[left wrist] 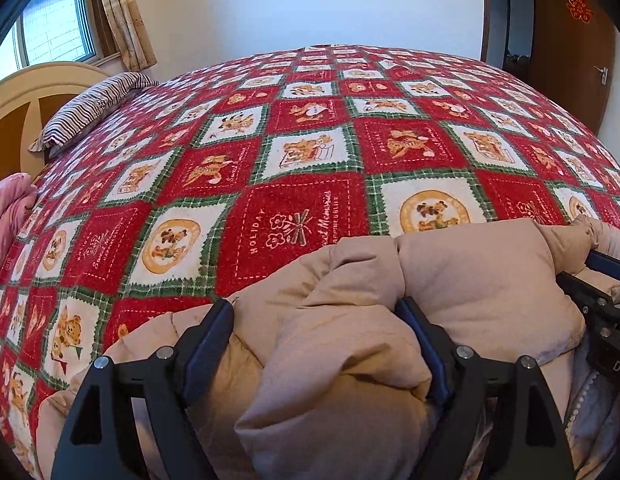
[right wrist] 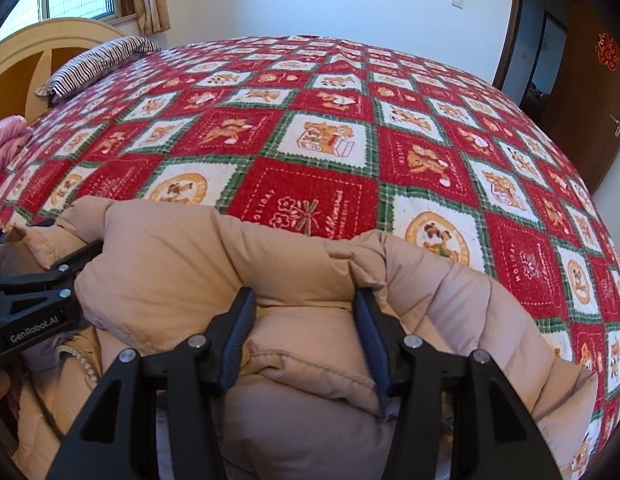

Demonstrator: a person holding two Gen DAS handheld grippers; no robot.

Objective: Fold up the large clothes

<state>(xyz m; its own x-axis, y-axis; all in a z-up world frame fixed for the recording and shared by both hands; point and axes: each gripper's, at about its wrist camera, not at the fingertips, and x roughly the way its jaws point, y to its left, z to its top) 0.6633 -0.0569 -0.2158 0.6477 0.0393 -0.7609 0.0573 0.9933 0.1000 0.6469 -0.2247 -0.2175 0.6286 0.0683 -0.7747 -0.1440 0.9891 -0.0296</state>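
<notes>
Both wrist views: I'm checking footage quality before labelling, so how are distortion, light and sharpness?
Left wrist view: strong fisheye bulge bows the bedspread, dark corners, daylight from the window, the beige down jacket sharp. Right wrist view: same bulge and vignette, even soft light, no glare, print slightly soft toward the edges.

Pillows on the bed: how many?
1: a striped pillow at the far left by the headboard. The pink bedding at the left edge could hide another.

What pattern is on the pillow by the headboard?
Dark and white stripes on the pillow; clearest in the left wrist view.
</notes>
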